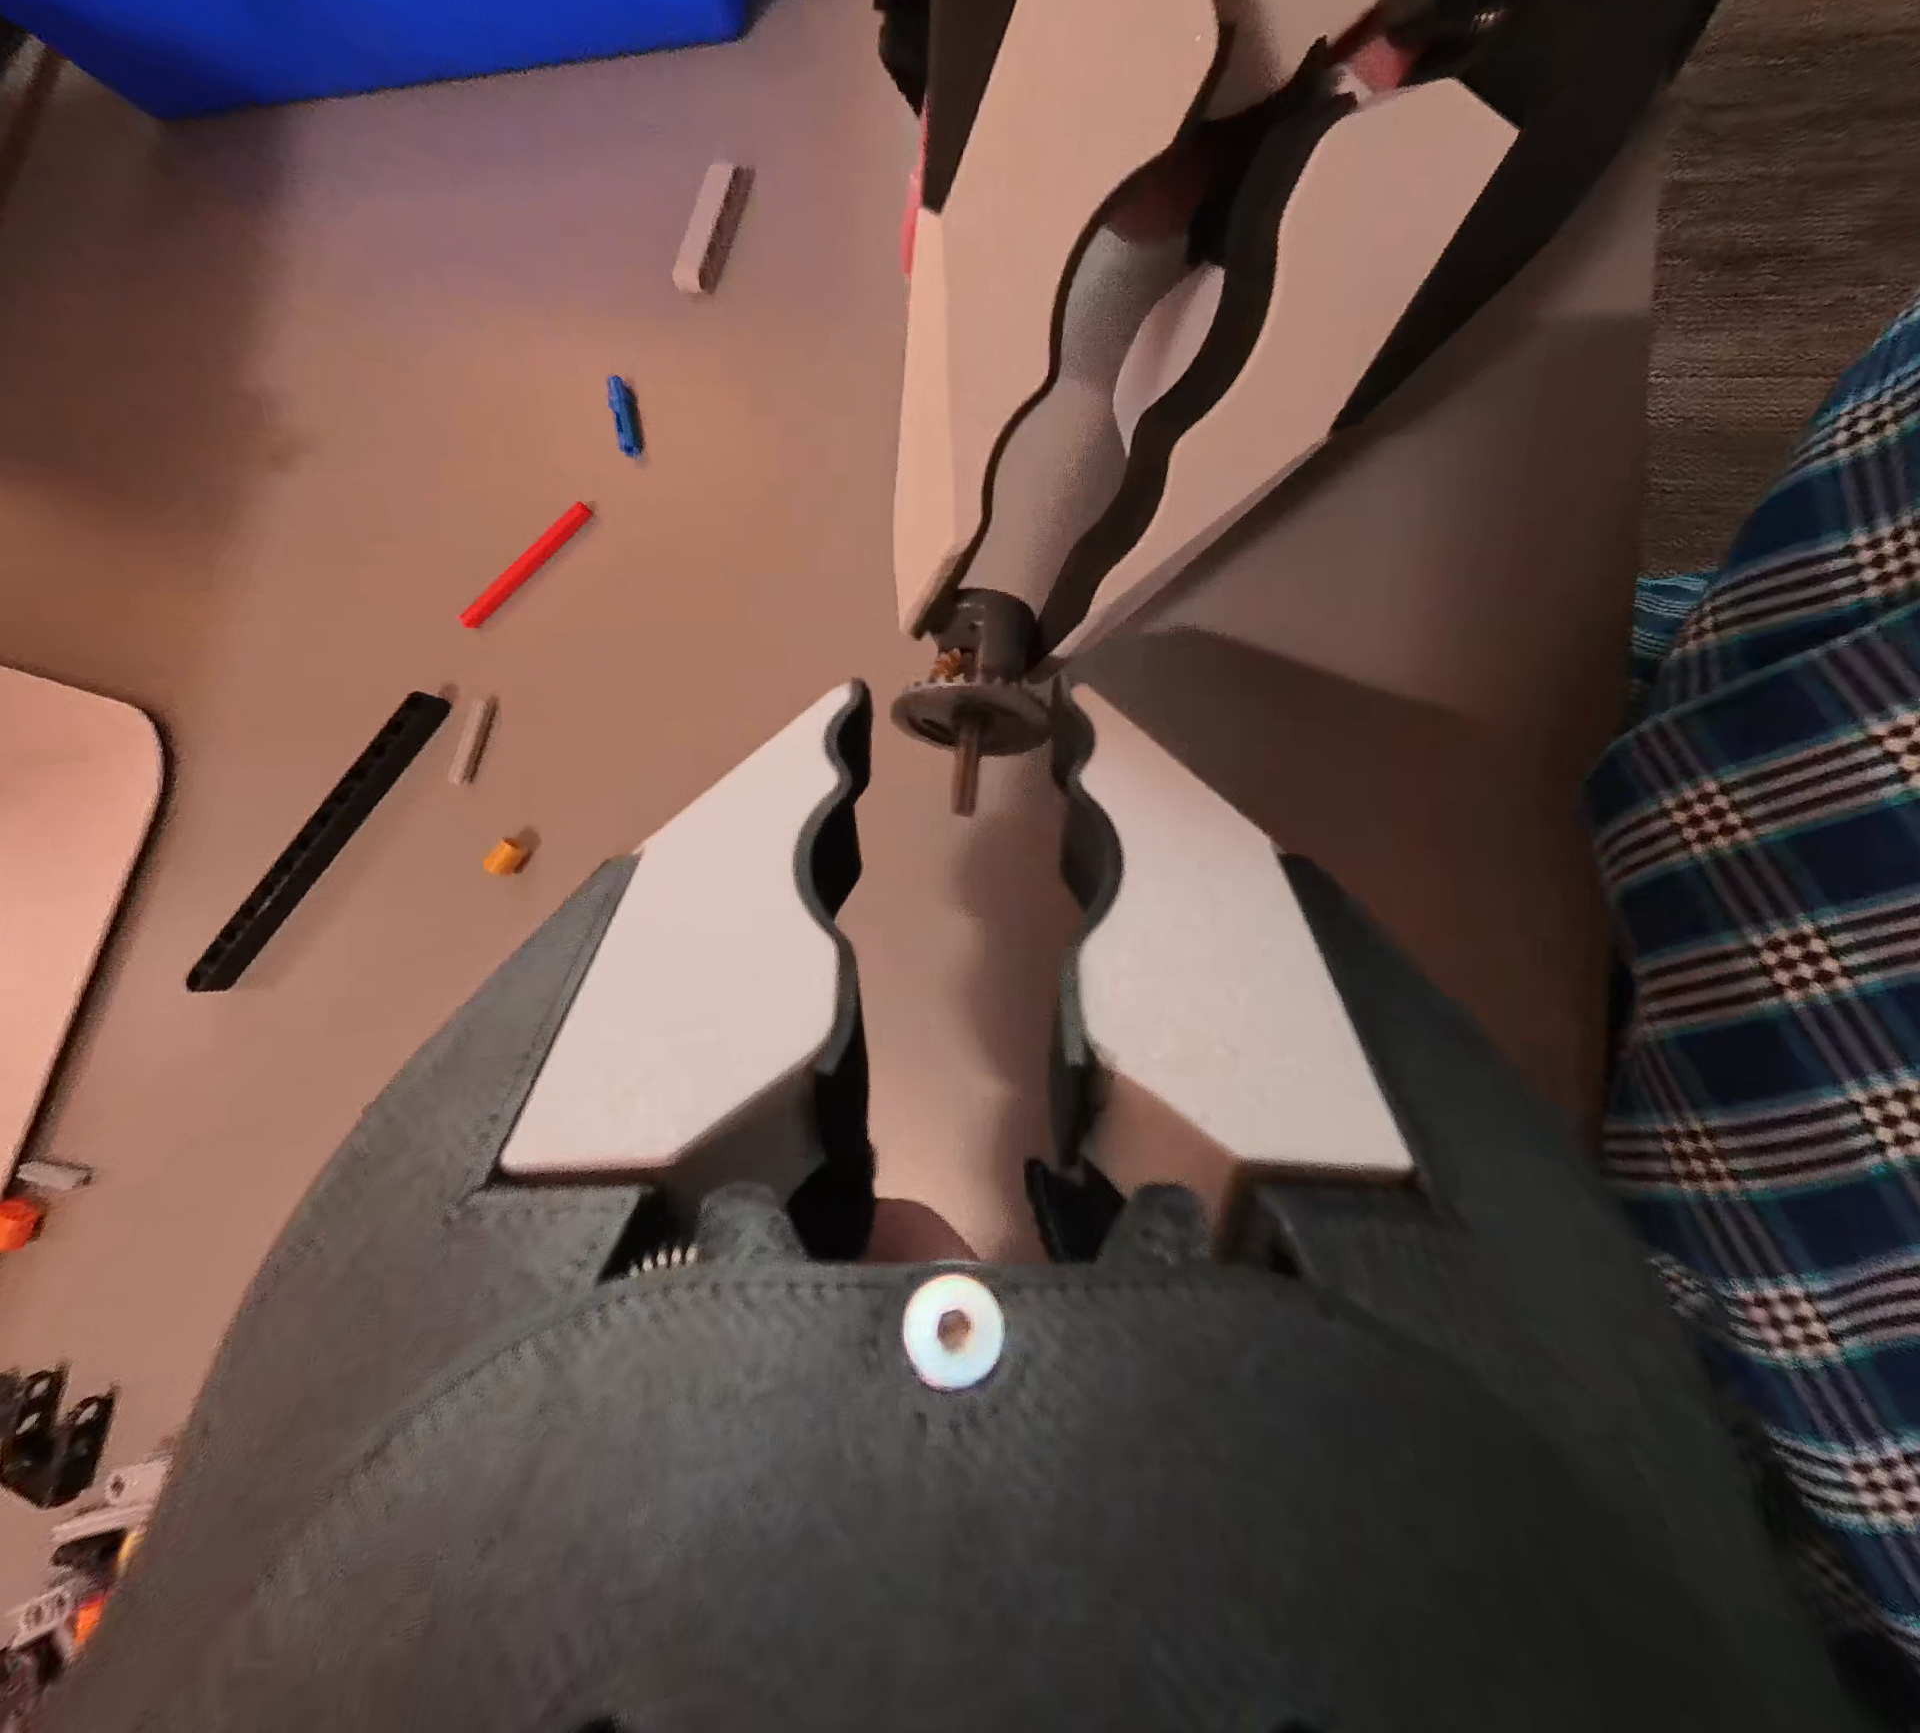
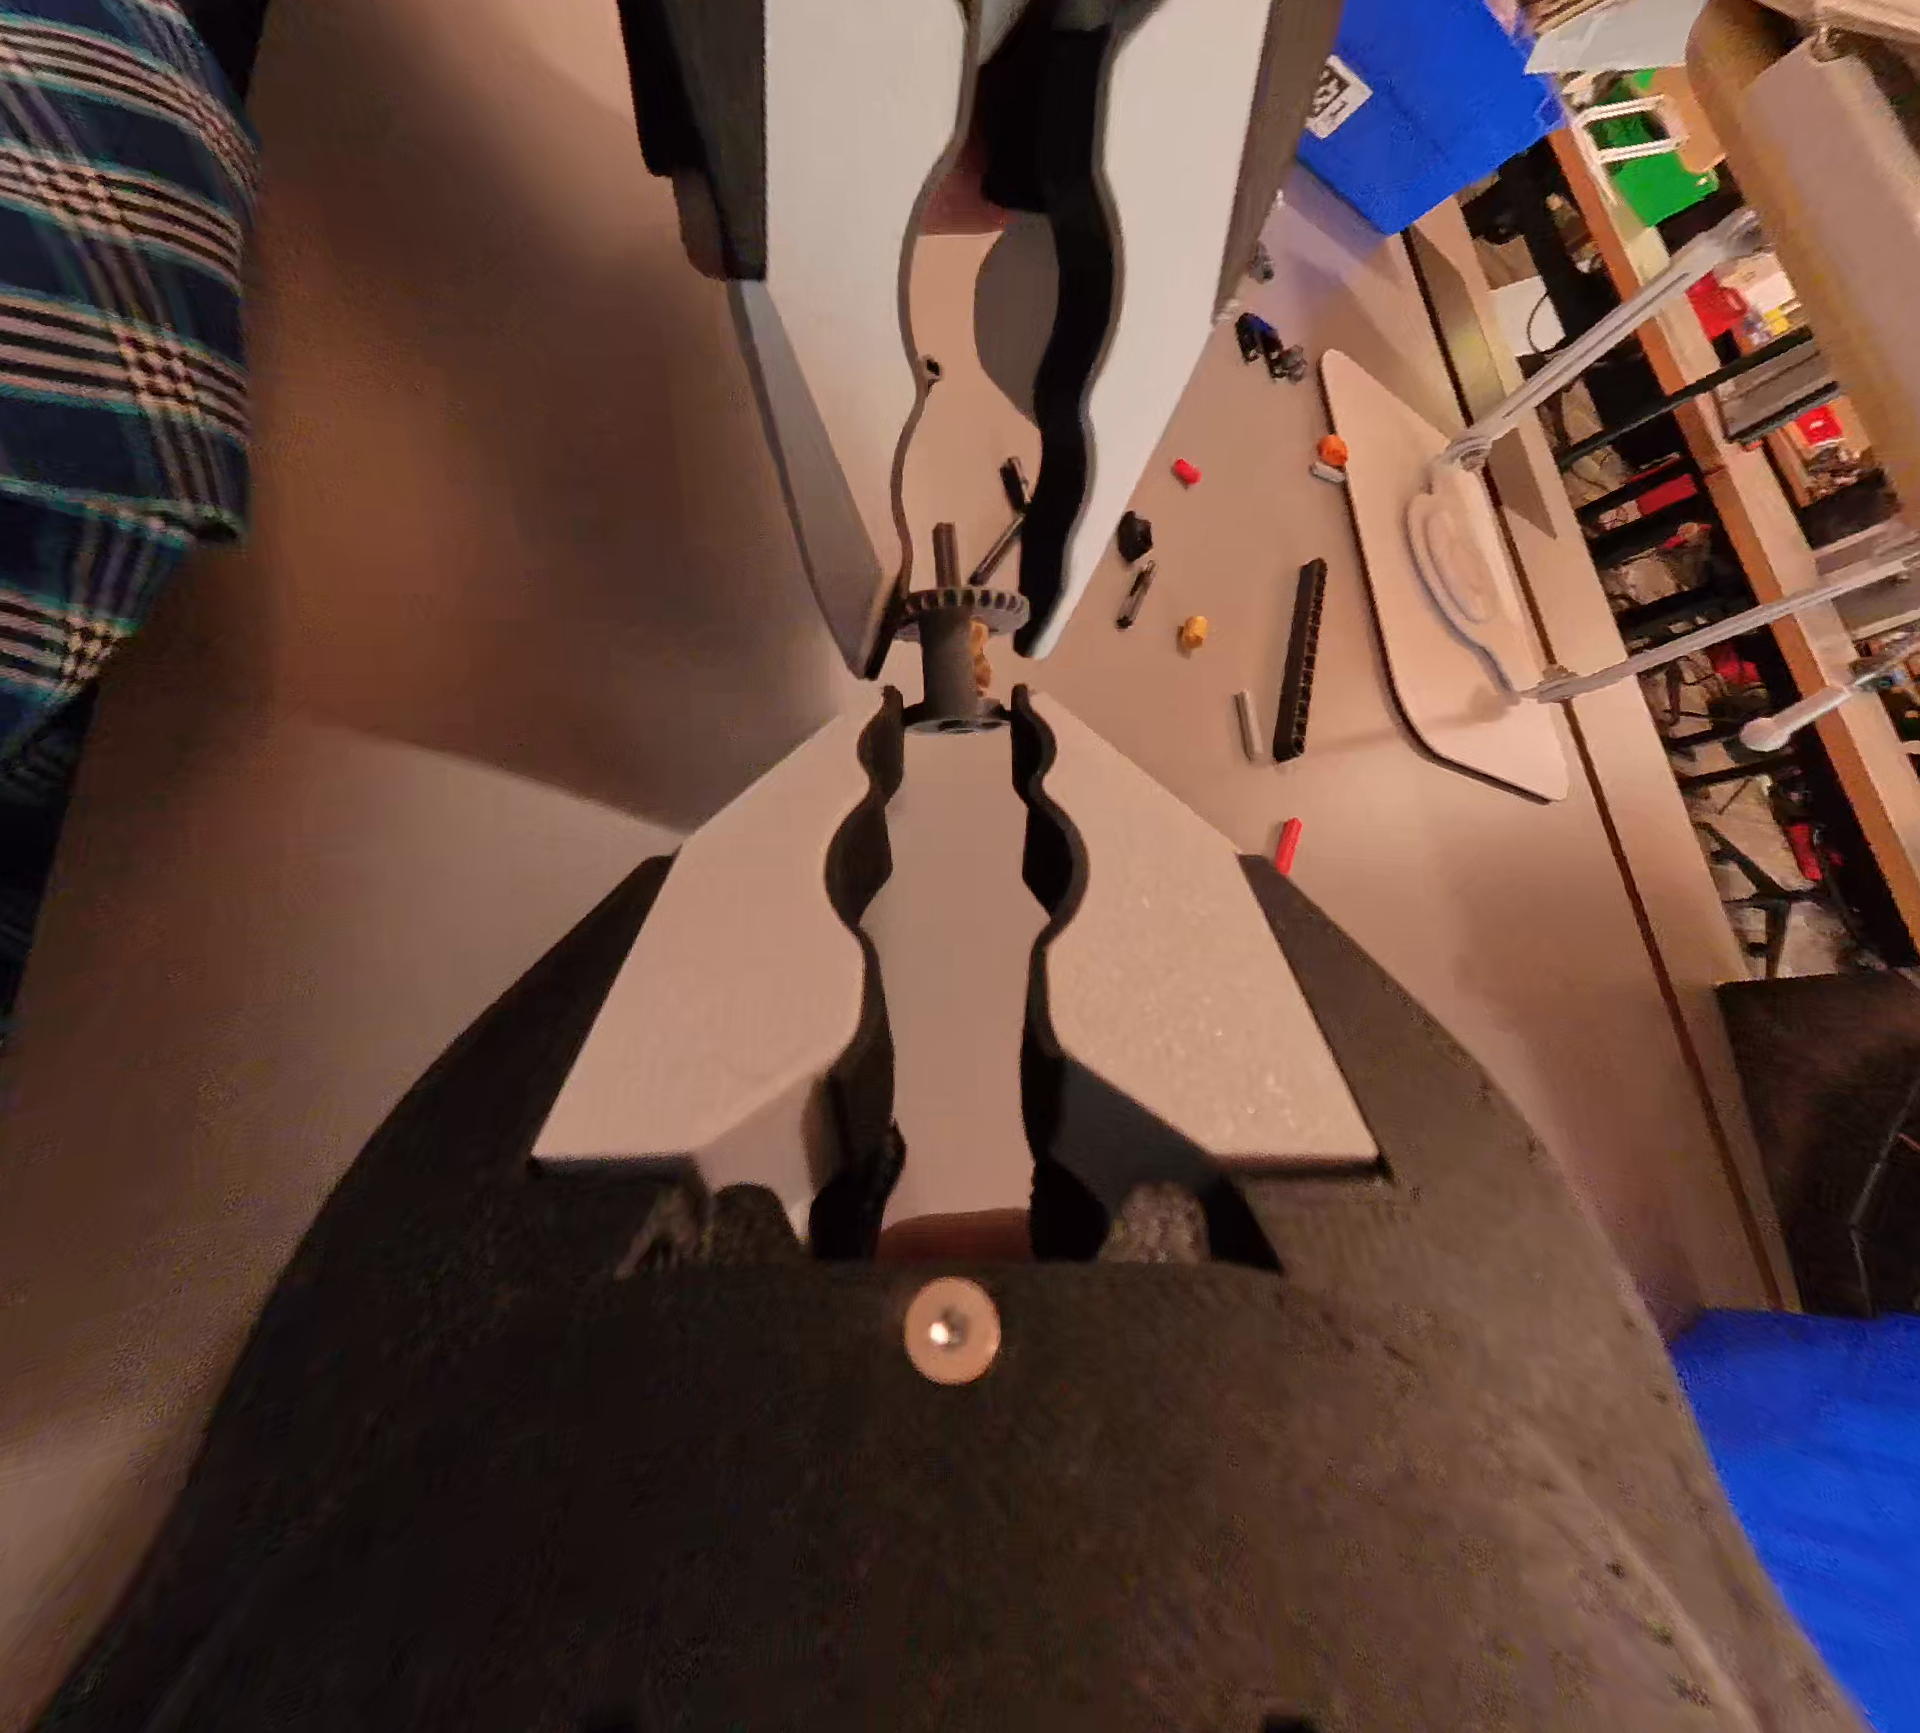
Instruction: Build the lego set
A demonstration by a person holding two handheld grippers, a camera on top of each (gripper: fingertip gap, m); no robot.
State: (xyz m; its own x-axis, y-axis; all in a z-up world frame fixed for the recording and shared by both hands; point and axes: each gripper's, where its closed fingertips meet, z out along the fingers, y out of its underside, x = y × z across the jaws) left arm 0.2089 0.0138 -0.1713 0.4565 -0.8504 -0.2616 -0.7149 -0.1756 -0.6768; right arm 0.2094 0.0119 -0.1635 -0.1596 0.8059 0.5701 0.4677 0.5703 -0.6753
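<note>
Gear assembly [image 1: 971, 696]: dark gear, hub, axle and small tan gear, held above the table [image 1: 416, 333]. Right gripper [image 2: 948, 704] jaws narrowed onto the hub end. Left gripper [image 1: 961, 712] jaws part open, flanking the gear; contact unclear. Left of the assembly on the table: black beam [image 1: 317, 842], red axle [image 1: 527, 563], blue pin [image 1: 623, 416].
</note>
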